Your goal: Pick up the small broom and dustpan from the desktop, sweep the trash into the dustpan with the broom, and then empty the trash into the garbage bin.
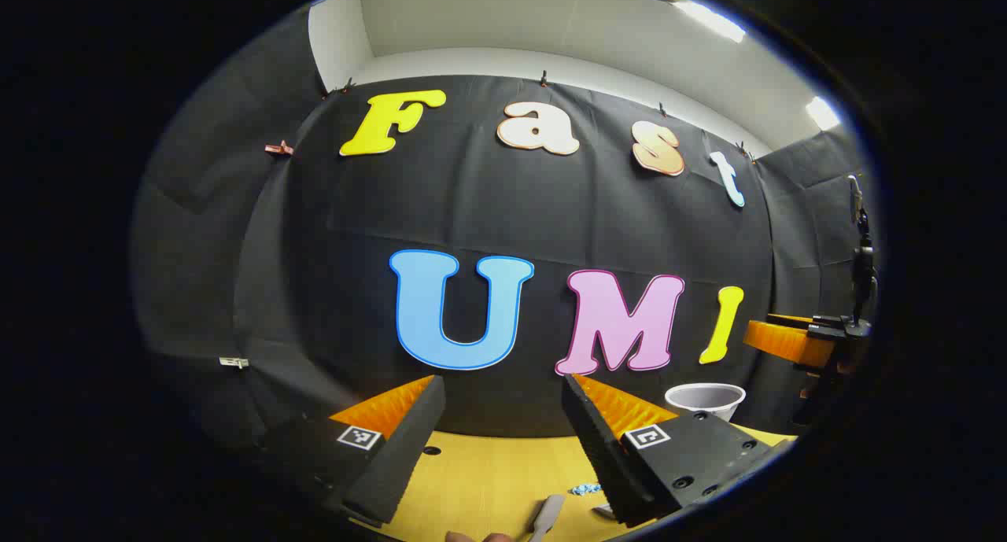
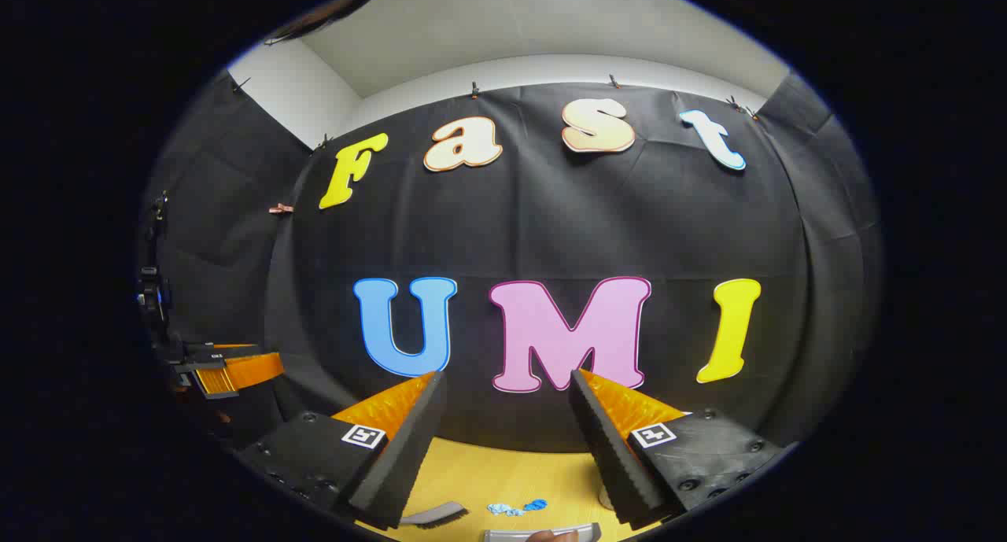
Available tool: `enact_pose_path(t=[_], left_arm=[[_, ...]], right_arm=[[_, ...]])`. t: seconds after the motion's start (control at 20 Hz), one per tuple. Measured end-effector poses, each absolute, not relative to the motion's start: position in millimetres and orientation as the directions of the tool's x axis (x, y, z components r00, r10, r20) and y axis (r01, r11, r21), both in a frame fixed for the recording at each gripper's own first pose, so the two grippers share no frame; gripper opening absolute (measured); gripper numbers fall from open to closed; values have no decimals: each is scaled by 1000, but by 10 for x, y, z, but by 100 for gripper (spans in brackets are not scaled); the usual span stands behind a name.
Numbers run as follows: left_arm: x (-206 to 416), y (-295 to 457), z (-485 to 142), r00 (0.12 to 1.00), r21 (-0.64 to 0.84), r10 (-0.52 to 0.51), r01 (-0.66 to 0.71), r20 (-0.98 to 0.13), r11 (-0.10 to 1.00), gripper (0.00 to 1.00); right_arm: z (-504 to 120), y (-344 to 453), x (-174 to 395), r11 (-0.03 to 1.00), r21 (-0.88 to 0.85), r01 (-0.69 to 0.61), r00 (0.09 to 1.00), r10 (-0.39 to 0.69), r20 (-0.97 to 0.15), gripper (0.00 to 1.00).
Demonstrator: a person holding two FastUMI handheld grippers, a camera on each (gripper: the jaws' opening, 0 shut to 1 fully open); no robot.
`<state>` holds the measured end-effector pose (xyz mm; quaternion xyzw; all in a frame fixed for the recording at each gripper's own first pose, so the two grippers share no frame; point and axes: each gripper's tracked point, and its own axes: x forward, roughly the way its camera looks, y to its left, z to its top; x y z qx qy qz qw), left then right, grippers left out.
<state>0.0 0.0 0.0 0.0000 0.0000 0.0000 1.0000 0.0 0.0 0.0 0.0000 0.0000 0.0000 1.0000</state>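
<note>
You are working over a yellow wooden desktop [image 2: 503, 471] backed by the booth's black cloth wall [image 1: 503, 204] under a white ceiling; one white garbage bin [image 1: 706, 400] stands at the far right. Your left gripper [image 1: 503, 447] and right gripper [image 2: 503, 455] both hover with jaws spread, holding nothing. One small broom [image 2: 437, 515], one cluster of blue trash [image 2: 515, 508] and what may be the dustpan [image 2: 543, 533] lie near, below the right gripper's jaws.

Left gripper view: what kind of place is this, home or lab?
Likely a staged recording booth, not a home: black cloth wall clipped up under a white ceiling, a wooden desktop, and a small white bin set at its back.
</note>
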Motion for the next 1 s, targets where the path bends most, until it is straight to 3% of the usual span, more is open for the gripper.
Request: enact_pose_path(t=[0.25,0.75,1.0], left_arm=[[75,-104,0,1000,6,-29,29,7,1000,97],[134,-117,-89,995,3,-97,97,-12,995,96],[164,-132,-140,987,12,-160,160,-11,987,96]], right_arm=[[60,-106,-54,1000,-6,25,1000,-25,-2,100],[-3,-68,-193,998,-1,56,997,-56,-45,98],[-341,-23,-330,999,16,46,985,-42,-169,98]])
